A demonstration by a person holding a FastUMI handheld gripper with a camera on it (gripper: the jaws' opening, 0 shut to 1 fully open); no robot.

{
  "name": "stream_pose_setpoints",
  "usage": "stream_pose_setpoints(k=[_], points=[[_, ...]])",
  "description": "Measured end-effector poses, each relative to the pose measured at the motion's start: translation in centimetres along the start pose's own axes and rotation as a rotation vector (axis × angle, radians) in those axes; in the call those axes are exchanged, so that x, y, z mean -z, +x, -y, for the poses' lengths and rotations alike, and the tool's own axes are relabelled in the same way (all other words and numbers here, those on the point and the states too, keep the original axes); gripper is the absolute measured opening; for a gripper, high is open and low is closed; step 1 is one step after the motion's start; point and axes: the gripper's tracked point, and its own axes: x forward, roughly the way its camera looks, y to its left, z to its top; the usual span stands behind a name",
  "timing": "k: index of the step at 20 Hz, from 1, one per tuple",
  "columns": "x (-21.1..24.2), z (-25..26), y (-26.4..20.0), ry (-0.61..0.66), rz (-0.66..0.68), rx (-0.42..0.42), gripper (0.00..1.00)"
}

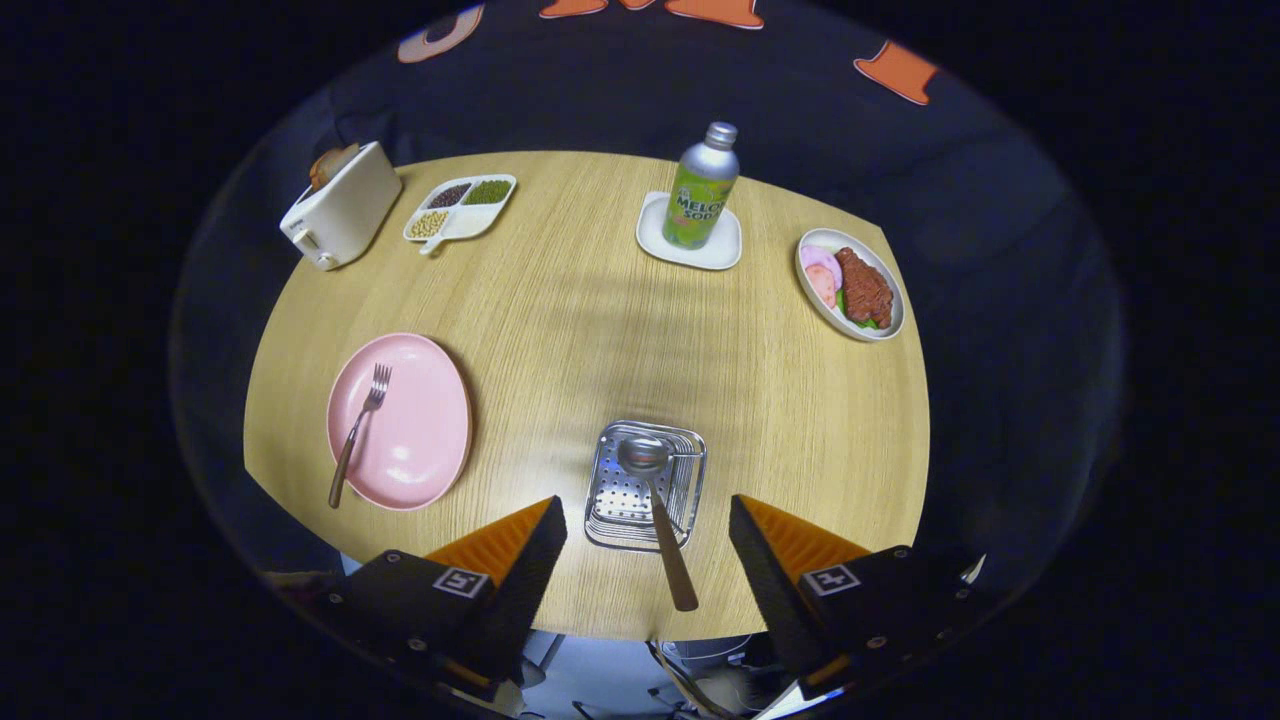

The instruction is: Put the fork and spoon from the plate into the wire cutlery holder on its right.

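Left of the wire cutlery holder [645, 485], we see the fork [359, 432] lying on the pink plate [400, 420], untouched. The spoon [655, 515] already stands in the holder, handle leaning out. Our gripper [648, 545] hangs above the holder, fingers wide and empty. We judge the fork comes next: swing left, straddle its handle.

Dim booth; light falls from overhead onto the middle of the surface [560, 330], fading toward its rim. Soft banded shadows cross the wood, glare glints off the wire holder [645, 485]. Fisheye bending curves the edges.
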Motion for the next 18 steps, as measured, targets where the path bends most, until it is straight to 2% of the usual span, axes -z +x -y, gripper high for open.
stream_pose_setpoints(k=[9, 18], points=[[-0.5, -6.8, -3.2, 0.088, 0.271, 0.013, 1.00], [-0.6, -17.2, -2.7, 0.145, 0.415, -0.089, 1.00]])
